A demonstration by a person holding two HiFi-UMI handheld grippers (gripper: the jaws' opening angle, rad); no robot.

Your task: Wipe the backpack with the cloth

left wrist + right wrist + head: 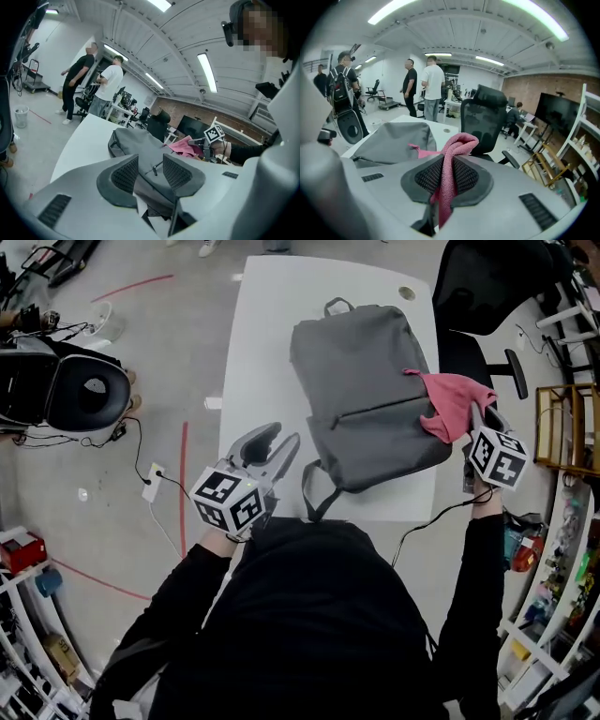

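**At the table edge: cloth gripped, wiping hardly begun**

Nearest the person, the left gripper (151, 164) has its jaws apart and empty, aimed at the grey backpack (361, 399), which lies flat on the white table (267, 343). The right gripper (447, 159) is clenched on the pink cloth (455, 404), which is draped at the backpack's right edge. Most of the panel appears unwiped. Beyond are a black office chair (487, 282), grey floor (178, 343) and standing people (432, 84).

Open table (258, 352) left of backpack (366, 399); chair (487, 287) flanks right.
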